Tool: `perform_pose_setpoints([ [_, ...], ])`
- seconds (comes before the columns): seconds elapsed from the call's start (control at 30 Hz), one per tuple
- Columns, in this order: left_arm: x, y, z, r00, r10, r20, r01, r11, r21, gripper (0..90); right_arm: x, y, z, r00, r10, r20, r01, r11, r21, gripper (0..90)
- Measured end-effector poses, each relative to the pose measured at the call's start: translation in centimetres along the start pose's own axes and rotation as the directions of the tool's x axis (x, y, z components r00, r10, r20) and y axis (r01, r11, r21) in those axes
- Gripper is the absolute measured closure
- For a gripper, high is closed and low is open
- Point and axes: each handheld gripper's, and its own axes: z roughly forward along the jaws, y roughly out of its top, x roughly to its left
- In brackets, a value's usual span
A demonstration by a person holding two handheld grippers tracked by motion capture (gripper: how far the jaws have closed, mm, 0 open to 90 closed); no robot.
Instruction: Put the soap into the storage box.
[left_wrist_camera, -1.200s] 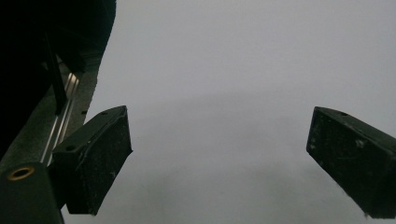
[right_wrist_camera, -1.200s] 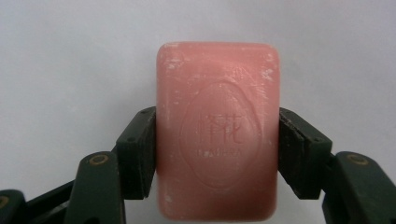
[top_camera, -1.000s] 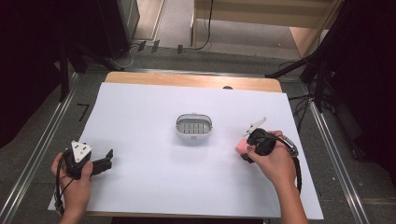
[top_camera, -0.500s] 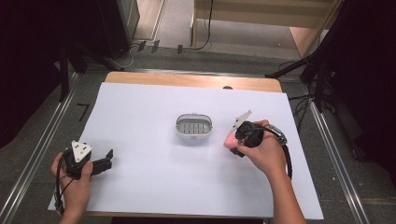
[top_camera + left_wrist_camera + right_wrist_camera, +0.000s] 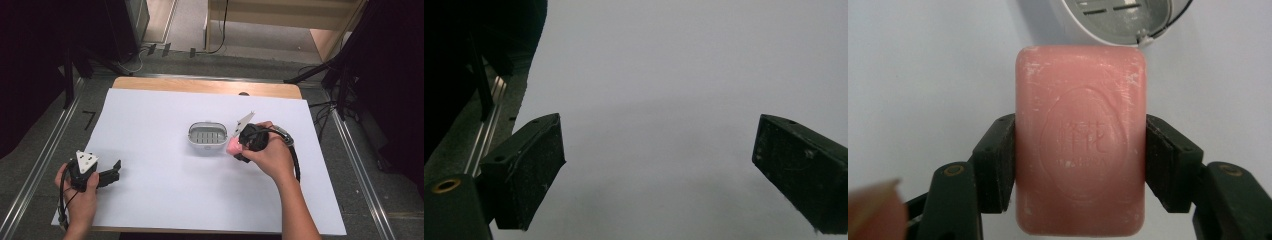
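Slotted soap dish (image 5: 207, 137) without contents

high view overhead, tool views close, sharing white table (image 5: 165, 190)

The soap bar (image 5: 1080, 152) is a salmon pink with an oval stamp and raised characters pressed in, plus some whitish scuffs at the corners. Soap dish (image 5: 207, 136) is pale grey-white with darker slots in its tray. Both grippers are black, the left gripper (image 5: 116, 171) with a light grey plate on top. Table (image 5: 150, 125) has a white sheet over a light wood edge
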Motion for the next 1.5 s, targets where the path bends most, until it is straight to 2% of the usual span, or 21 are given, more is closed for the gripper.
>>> perform_pose_setpoints([
  [0.17,0.0,0.0,0.0,1.0,-0.005,-0.001,0.005,1.0,0.002,7.1,0.0,0.8,0.3,0.9999,-0.013,-0.006,0.013,1.0,0.006,39.0],
  [0.43,0.1,0.0,0.0,1.0,-0.005,0.002,0.005,1.0,0.004,7.1,0.1,2.2,0.2,0.9991,-0.041,-0.005,0.041,0.999,-0.022,39.0],
  [0.9,0.1,0.0,0.0,0.9999,-0.015,0.004,0.015,0.9999,0.005,7.1,-0.1,3.9,0.1,0.9958,-0.091,-0.011,0.091,0.995,-0.039,39.0],
  [1.3,0.1,0.1,0.1,0.9999,-0.015,0.006,0.015,0.9998,0.013,7.1,-0.5,5.7,0.7,0.9878,-0.155,-0.009,0.155,0.987,-0.039,39.0],
  [1.5,0.2,0.1,0.2,0.9999,-0.016,0.006,0.016,0.9998,0.016,7.1,-0.7,6.6,1.1,0.985,-0.172,-0.018,0.171,0.985,-0.029,39.0],
])
